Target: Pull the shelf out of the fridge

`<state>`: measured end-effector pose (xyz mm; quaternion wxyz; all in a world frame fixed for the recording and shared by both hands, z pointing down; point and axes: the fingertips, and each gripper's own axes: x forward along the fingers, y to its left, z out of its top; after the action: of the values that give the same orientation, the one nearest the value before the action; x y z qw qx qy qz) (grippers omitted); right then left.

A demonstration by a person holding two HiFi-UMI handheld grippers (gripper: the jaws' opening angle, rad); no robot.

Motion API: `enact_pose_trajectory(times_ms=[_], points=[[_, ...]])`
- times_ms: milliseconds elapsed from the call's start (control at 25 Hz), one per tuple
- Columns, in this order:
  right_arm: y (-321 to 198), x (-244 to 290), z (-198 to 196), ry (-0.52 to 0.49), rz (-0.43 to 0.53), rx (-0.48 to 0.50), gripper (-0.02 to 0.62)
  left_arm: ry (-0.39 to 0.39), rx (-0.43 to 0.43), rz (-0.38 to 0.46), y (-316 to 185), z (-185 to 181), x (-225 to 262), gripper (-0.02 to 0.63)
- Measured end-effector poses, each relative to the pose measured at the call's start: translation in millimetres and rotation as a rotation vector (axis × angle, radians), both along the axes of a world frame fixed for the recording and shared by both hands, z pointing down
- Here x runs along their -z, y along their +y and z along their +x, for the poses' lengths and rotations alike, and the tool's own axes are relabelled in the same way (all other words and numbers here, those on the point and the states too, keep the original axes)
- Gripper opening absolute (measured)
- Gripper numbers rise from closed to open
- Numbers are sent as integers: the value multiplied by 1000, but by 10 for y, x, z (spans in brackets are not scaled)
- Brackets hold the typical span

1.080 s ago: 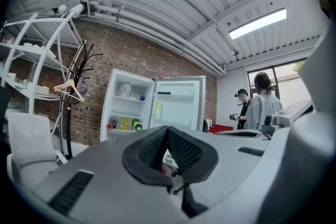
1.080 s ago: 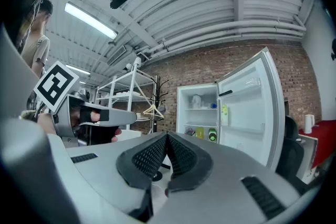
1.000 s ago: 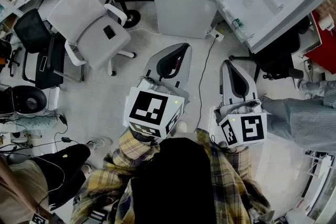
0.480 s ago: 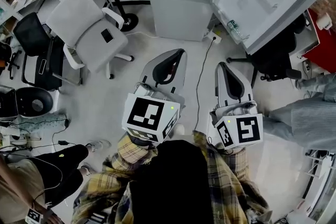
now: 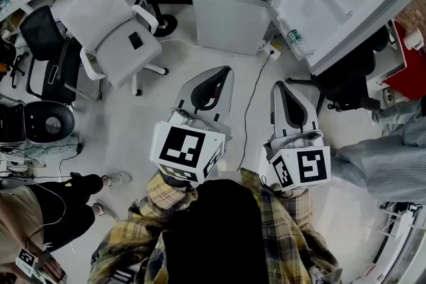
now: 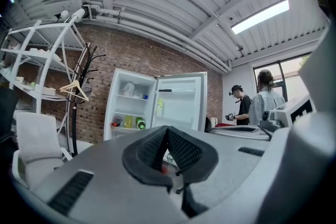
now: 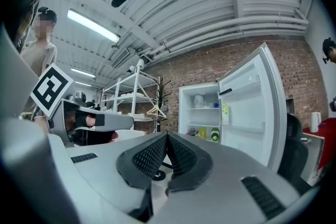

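Well short of the open fridge (image 5: 229, 16), left gripper (image 5: 223, 73) and right gripper (image 5: 279, 88) hover empty, jaws together. Looks like approach; next, close in, open at the shelf (image 6: 130, 96).

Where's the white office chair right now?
Head view, upper left: the white office chair stands left of the open fridge, beside a black chair.

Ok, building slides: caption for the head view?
Left claw and right claw, both shut and empty, face the open fridge ahead.
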<state>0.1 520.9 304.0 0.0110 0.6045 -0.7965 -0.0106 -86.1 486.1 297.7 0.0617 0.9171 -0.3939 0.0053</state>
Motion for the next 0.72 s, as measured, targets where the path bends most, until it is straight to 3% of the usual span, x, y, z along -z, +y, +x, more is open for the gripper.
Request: enact_pose_trajectory(times_ms=[320,720], points=[[-488,-23,-21,3,0,11,17,-9,0,9,-479,6,-13,2],[-1543,-13,-152,11,-18,-43,17,-23,-67,13,-1548,-54,39,2]])
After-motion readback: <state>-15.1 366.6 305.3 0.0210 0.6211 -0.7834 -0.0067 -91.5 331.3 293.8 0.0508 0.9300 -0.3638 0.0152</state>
